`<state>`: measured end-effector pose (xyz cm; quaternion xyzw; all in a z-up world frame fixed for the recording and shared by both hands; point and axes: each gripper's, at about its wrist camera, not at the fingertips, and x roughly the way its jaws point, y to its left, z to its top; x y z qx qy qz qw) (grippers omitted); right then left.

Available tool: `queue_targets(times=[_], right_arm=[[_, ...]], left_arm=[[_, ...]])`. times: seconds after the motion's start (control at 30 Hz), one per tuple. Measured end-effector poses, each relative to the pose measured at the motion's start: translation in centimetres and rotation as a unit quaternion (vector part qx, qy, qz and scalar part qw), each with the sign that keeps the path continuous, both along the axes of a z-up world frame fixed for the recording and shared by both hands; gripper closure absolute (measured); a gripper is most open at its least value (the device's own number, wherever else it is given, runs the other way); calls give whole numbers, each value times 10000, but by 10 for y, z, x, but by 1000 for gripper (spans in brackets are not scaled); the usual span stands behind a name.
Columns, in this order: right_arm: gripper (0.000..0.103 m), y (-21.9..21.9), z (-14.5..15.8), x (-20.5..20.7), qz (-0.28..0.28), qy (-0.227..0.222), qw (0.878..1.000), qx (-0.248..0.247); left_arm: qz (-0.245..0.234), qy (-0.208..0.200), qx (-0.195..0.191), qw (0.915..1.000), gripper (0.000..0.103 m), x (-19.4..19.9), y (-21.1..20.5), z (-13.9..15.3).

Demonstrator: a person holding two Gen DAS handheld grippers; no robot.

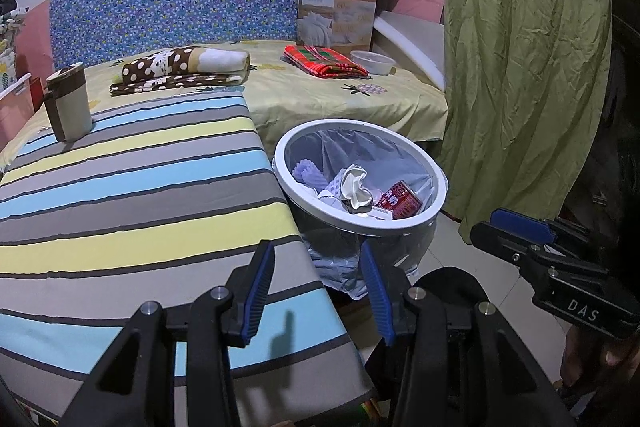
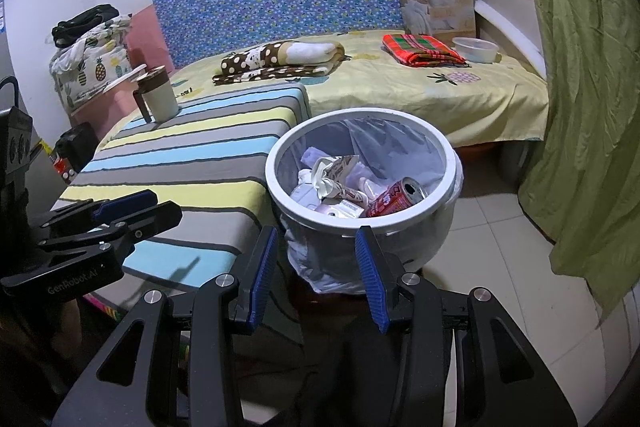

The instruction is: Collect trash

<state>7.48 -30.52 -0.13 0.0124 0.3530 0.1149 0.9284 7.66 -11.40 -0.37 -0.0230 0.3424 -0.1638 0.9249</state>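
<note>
White-rimmed and lined with a thin plastic bag, the trash bin (image 1: 404,223) sits at the centre of both views, on the tiled floor (image 2: 520,267) just beside the striped bench (image 1: 132,195). Inside it we see a red can (image 2: 394,201) at the right, crumpled paper (image 1: 357,189) in the middle and pale wrappers behind. Our left gripper (image 1: 318,291) hangs at the bottom of its view with its blue fingers (image 1: 258,291) spread and nothing between them. Our right gripper (image 2: 316,277) is low in its own view, fingers likewise spread and empty, framing the bin's near wall. At the upper left, a lidded mug (image 1: 68,103) stands on the bench. Behind, folded blankets, a plastic bowl (image 2: 476,49) and a cardboard box (image 1: 338,11) lie on the bed (image 2: 420,95).
</note>
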Motion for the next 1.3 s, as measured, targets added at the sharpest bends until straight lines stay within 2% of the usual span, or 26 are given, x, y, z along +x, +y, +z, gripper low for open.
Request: queue_targets(times=[1.3], right_arm=[[60,5,-3,-1,35,25,10000,-7]], left_arm=[[98,43,71,9999,56,-1,4,1]])
